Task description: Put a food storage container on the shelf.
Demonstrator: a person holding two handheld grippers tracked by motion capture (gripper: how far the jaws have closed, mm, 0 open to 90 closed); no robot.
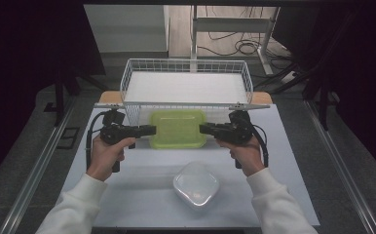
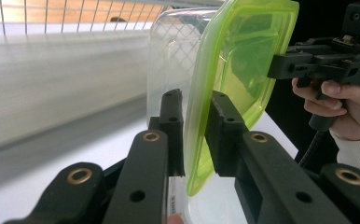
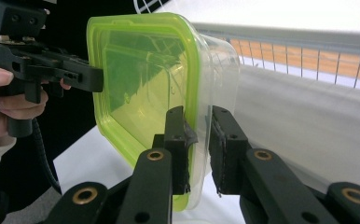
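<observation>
The white table (image 1: 142,195) carried a white wire basket (image 1: 186,66) at its far end, its bottom lined with a pale sheet. Just in front of the basket, a clear container with a green lid (image 1: 178,128) hung in the air between the two grippers, lid side up in the high view and roughly level. Nearer the person, a second clear container (image 1: 196,184) lay on the table, well apart from the held one and untouched.

Both forearms in white sleeves came in from the near edge and angled slightly outward, with the hands wrapped round the gripper handles and the wrists held about level. The left hand (image 1: 105,152) and the right hand (image 1: 247,153) sat at much the same height, facing each other across the container.

The left gripper (image 1: 147,130) pointed inward toward the right, its jaws closed on the left edge of the lidded container; in the left gripper view one jaw pressed the clear body and the other the green lid rim (image 2: 194,154). The right gripper (image 1: 206,128) pointed inward toward the left and mirrored it, its jaws pinching the right edge, one pad on the lid side and one on the clear wall (image 3: 199,154). A black cable trailed down from each gripper past the wrist
</observation>
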